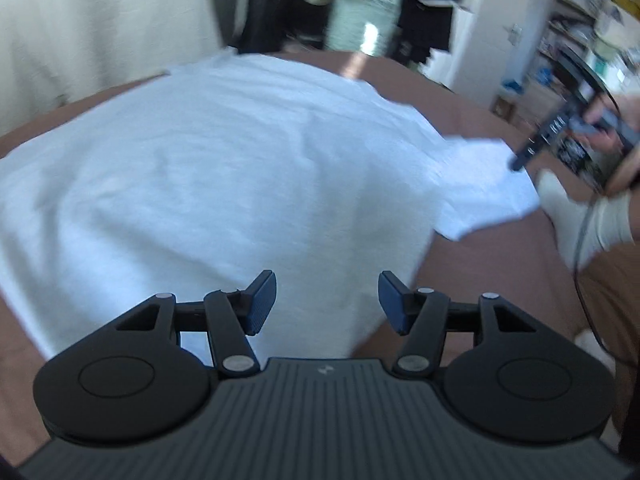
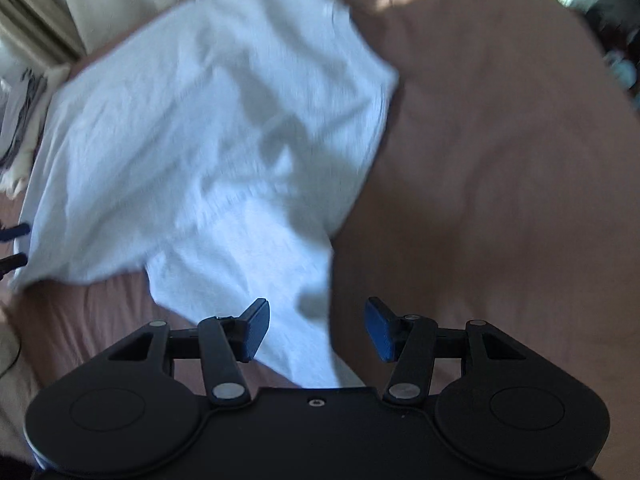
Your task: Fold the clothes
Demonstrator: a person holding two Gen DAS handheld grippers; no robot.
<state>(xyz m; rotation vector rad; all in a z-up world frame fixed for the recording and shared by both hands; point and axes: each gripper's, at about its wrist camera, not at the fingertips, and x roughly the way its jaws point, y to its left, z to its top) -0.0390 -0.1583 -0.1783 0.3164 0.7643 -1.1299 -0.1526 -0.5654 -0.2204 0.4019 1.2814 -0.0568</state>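
Observation:
A white T-shirt [image 1: 220,168] lies spread flat on a brown bed sheet [image 1: 480,264]. My left gripper [image 1: 327,302] hovers open over the shirt's near edge, with nothing between its blue pads. One sleeve [image 1: 488,184] sticks out to the right. There a hand holds my right gripper [image 1: 516,166], tips just above the sleeve. In the right wrist view the shirt [image 2: 208,120] runs up and left, and the sleeve [image 2: 260,272] lies under my open right gripper [image 2: 317,330], which points steeply down. The left gripper's fingertips [image 2: 14,244] show at the left edge. Both views are blurred.
Bare brown sheet [image 2: 500,160] fills the right of the right wrist view. Pale curtains [image 1: 100,20] hang at the back left, hanging clothes [image 1: 360,0] stand behind the bed, and cluttered shelves [image 1: 580,40] stand on the right. The person's limb in white cloth [image 1: 580,216] and a cable [image 1: 580,280] are near the sleeve.

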